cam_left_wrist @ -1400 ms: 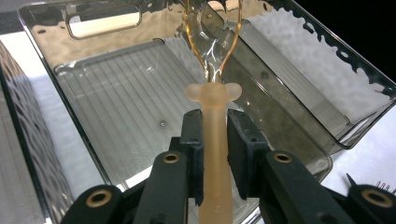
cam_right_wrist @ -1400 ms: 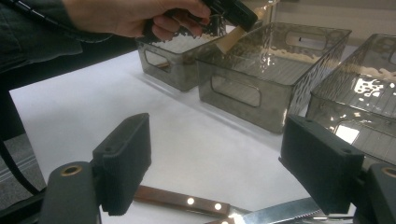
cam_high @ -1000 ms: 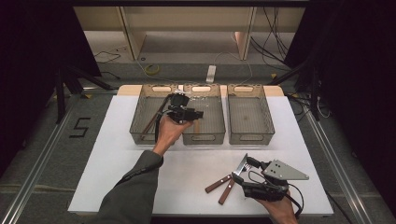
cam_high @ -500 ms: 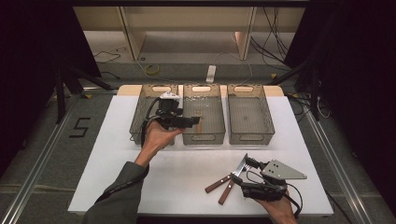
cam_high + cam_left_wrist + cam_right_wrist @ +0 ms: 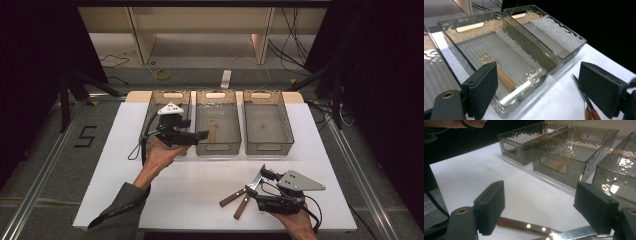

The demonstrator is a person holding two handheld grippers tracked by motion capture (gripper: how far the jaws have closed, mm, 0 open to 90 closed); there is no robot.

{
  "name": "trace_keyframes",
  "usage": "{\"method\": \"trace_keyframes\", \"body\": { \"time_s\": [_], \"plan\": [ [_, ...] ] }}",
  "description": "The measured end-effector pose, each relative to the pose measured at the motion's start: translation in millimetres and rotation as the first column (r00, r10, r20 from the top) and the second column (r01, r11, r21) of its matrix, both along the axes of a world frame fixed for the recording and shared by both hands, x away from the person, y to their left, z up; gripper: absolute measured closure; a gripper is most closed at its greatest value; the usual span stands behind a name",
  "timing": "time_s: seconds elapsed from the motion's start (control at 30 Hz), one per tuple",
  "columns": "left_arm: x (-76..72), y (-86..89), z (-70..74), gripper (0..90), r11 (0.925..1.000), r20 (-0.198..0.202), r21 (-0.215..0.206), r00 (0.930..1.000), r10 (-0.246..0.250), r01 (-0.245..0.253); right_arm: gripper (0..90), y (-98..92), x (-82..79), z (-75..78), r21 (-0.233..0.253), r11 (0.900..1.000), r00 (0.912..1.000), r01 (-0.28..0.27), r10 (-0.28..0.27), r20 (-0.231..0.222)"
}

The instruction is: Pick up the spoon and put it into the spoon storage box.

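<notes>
Two wooden-handled knives (image 5: 235,199) lie side by side on the white table near its front edge. My right gripper (image 5: 259,183) hovers open just over their blades; in the right gripper view the jaws straddle a riveted handle (image 5: 524,225) and a serrated blade (image 5: 575,234) without touching them. My left gripper (image 5: 202,135) is open and empty, held above the front wall between the left bin (image 5: 154,117) and the middle bin (image 5: 218,148). A wooden-handled utensil (image 5: 213,131) lies in the middle bin, also seen in the left gripper view (image 5: 505,78).
Three clear ribbed bins stand in a row at the back of the table; the right bin (image 5: 267,148) looks empty. Open white table (image 5: 200,175) lies between the bins and the knives. Cables and a shelf frame sit on the floor beyond.
My left gripper has drawn back and to the left from over the middle bin, jaws open and empty. The right gripper has stayed over the knives.
</notes>
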State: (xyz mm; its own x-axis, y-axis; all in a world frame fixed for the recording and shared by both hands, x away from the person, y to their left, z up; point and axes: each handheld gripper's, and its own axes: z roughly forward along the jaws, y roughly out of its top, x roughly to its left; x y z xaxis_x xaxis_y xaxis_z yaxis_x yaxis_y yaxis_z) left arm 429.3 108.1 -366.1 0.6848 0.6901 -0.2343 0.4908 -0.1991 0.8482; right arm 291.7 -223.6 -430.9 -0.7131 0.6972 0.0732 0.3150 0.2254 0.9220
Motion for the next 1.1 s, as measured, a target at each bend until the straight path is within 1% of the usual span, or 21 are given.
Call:
{"method": "trace_keyframes", "body": {
  "time_s": [0.07, 0.13, 0.27, 0.3, 0.4, 0.5, 0.57, 0.6, 0.67, 0.7, 0.73, 0.93, 1.1],
  "plan": [
    [-8.0, 0.5, -3.0, 15.8, 1.0000, 0.016, 0.002, 0.9999, -0.001, 0.001, 25.1, 1.1, 0.7, -0.1, -0.005, 1.000, 1.0000, -0.005, 0.005, -0.004],
    [-14.3, 1.6, -5.4, 15.9, 0.9999, 0.019, 0.009, 0.9997, -0.013, 0.013, 25.2, 2.0, 1.4, -0.4, -0.010, 1.000, 0.9999, -0.009, 0.008, -0.014],
    [-29.1, 7.4, -11.7, 15.8, 0.9999, 0.036, 0.005, 0.9993, -0.010, 0.010, 25.5, 3.7, 4.0, -0.3, -0.018, 1.000, 0.9995, -0.011, 0.011, -0.031],
    [-33.0, 9.3, -14.2, 15.9, 0.9999, 0.037, 0.002, 0.9993, -0.012, 0.012, 25.5, 4.3, 4.9, -0.2, -0.018, 1.000, 0.9994, -0.018, 0.017, -0.030],
    [-43.1, 14.9, -21.8, 15.9, 0.9998, 0.042, 0.021, 0.9991, -0.004, 0.003, 25.5, 6.9, 7.2, -0.1, -0.027, 0.999, 0.9990, -0.025, 0.023, -0.039],
    [-51.4, 22.4, -28.9, 16.2, 1.0000, 0.034, 0.005, 0.9994, 0.002, -0.002, 25.6, 10.7, 9.8, -0.5, -0.031, 0.999, 0.9983, -0.031, 0.029, -0.050],
    [-56.7, 24.4, -31.7, 16.2, 0.9996, 0.044, 0.028, 0.9990, 0.003, -0.004, 25.6, 13.9, 11.2, -0.6, -0.034, 0.999, 0.9978, -0.037, 0.035, -0.056],
    [-58.9, 25.8, -32.3, 16.2, 0.9993, 0.050, 0.036, 0.9988, 0.002, -0.003, 25.7, 15.6, 11.5, -0.6, -0.037, 0.998, 0.9974, -0.041, 0.039, -0.060],
    [-62.3, 29.5, -32.7, 16.2, 0.9997, 0.055, 0.022, 0.9985, 0.004, -0.006, 25.8, 19.1, 12.2, -1.3, -0.044, 0.998, 0.9969, -0.052, 0.049, -0.062],
    [-63.9, 31.3, -33.0, 16.2, 1.0000, 0.052, 0.008, 0.9986, 0.006, -0.006, 25.8, 20.7, 12.7, -1.5, -0.046, 0.997, 0.9963, -0.056, 0.053, -0.067],
    [-65.0, 33.0, -33.4, 16.2, 1.0000, 0.053, 0.004, 0.9986, 0.004, -0.005, 25.8, 22.3, 13.5, -2.0, -0.045, 0.997, 0.9959, -0.060, 0.057, -0.071],
    [-71.6, 40.7, -36.5, 16.2, 0.9999, 0.063, 0.013, 0.9980, 0.007, -0.008, 25.8, 29.3, 19.2, -4.5, -0.054, 0.996, 0.9928, -0.077, 0.072, -0.096],
    [-76.9, 47.6, -38.2, 16.1, 0.9998, 0.067, 0.013, 0.9977, 0.013, -0.014, 25.8, 33.7, 22.7, -5.9, -0.073, 0.995, 0.9911, -0.076, 0.067, -0.115]
  ]
}}
